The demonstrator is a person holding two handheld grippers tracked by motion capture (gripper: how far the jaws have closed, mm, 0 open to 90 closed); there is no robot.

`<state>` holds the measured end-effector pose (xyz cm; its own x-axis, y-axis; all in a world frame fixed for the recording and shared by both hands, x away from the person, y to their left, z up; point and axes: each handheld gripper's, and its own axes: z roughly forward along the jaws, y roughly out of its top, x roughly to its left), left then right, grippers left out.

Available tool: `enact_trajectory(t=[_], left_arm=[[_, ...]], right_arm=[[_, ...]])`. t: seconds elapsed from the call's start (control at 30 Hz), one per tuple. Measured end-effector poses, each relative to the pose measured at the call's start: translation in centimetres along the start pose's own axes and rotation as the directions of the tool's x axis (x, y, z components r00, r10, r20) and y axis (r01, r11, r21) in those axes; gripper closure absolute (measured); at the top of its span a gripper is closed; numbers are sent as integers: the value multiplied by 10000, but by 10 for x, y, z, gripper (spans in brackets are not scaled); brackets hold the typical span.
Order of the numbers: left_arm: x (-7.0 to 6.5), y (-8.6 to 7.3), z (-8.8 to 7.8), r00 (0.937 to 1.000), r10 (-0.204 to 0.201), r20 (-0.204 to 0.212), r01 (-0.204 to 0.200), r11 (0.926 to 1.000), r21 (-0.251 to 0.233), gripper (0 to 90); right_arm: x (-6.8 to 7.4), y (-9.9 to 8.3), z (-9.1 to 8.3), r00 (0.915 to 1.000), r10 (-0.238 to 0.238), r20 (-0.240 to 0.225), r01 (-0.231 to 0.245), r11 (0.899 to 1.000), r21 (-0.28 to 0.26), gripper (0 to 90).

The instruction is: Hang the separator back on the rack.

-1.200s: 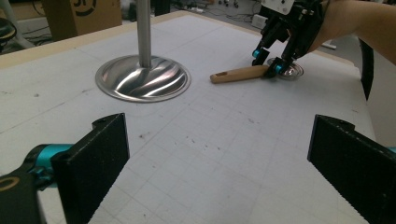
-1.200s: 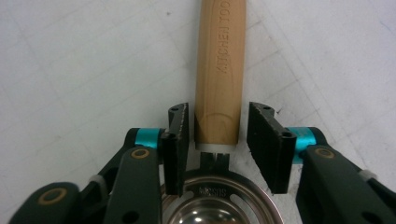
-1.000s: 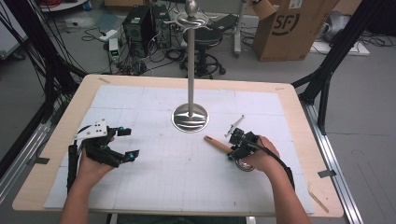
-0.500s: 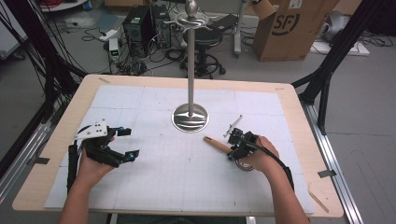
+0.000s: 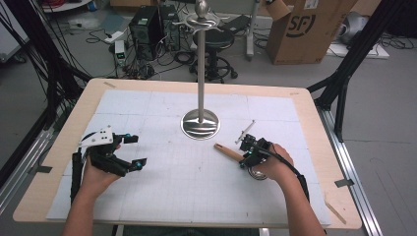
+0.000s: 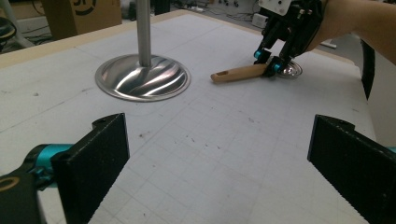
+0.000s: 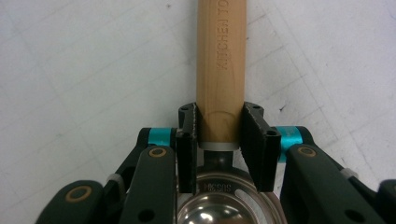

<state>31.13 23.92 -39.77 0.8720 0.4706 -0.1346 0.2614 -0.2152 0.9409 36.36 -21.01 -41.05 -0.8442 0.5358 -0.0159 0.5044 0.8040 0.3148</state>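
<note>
We see the right gripper set over a wooden-handled utensil that lies flat on the white gridded mat, to the right of the base of the metal stand. In the right gripper view its 2 black jaws sit on either side of the wooden handle, right at the end where it joins the metal bowl of the utensil, and both pads touch the wood. The jaws have just been closing, with the handle between them, so the grip stands at about the handle's width. The handle carries engraved lettering and points away from the gripper toward the stand. In the left gripper view we see the same utensil resting on the mat with the right gripper coming down on it from above.

The left gripper rests low over the mat at the left side of the table, well apart from the utensil. Its 2 jaws stand wide apart with nothing between them.
</note>
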Motion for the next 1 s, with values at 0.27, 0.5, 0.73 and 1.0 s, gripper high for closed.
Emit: enact_trajectory(t=[0.27,0.5,0.73,1.0], left_arm=[[0,0,0,10000,21,-1,-21,10000,25,60],[0,0,0,10000,11,-19,-11,10000,5,61],[0,0,0,10000,-9,18,9,10000,-24,60],[0,0,0,10000,17,5,-17,10000,-8,61]], right_arm=[[-3,-4,-14,9987,283,-412,-321,9950,-944,688],[-4,-8,-32,9956,280,-890,-462,9768,-2092,689],[-4,-11,-47,9922,203,-1231,-600,9425,-3287,688],[-4,-13,-62,9916,40,-1290,-607,8965,-4388,689]])
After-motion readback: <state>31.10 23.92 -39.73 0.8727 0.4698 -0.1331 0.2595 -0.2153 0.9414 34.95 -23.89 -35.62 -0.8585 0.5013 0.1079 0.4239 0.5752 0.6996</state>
